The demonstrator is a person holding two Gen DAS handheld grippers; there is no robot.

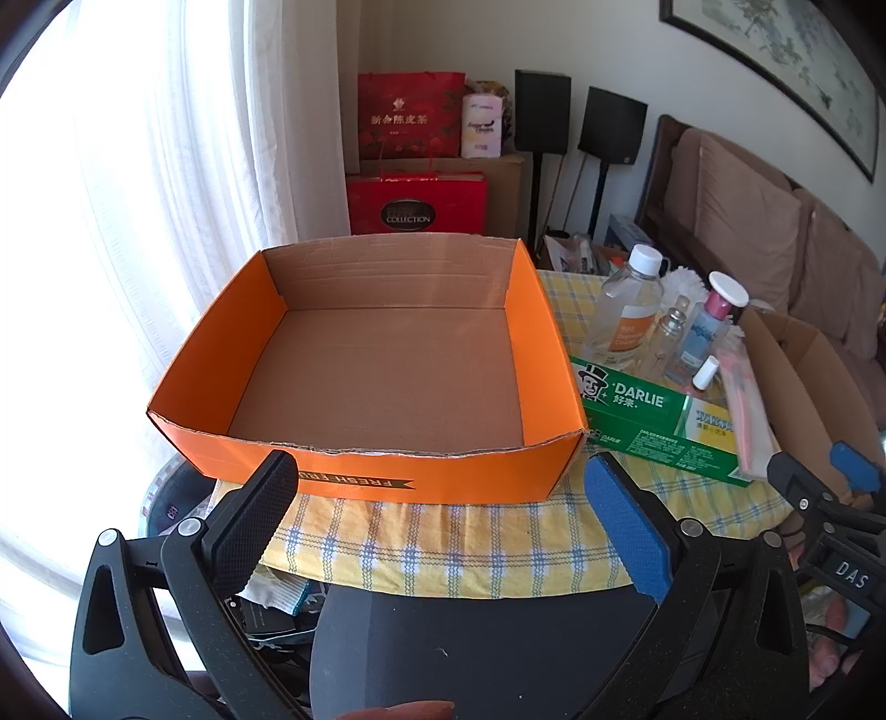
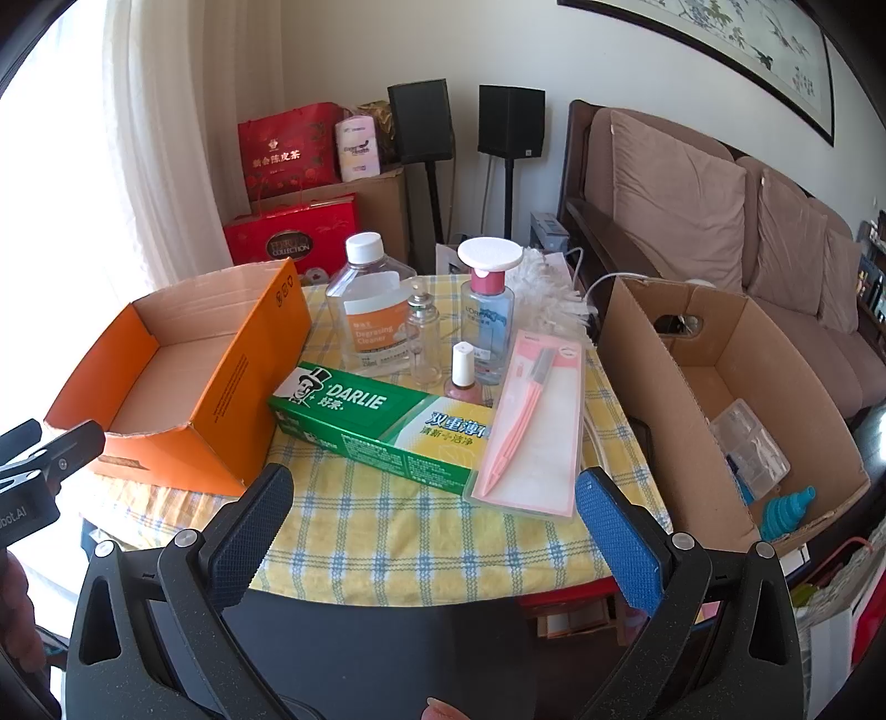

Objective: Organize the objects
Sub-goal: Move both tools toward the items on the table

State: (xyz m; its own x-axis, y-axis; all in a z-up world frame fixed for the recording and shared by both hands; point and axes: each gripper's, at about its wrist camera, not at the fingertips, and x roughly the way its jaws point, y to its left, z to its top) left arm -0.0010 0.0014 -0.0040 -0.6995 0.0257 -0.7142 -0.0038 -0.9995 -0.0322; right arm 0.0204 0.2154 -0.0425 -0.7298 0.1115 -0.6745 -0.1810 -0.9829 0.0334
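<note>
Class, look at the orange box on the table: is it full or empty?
Empty. The left wrist view looks down into the orange box and shows only its bare brown cardboard floor and walls, with nothing lying inside.

We see bright daylight through a sheer white curtain on the left. Against the pale wall stand two black speakers on stands. A brown sofa with cushions lines the right side, under a framed painting.
</note>
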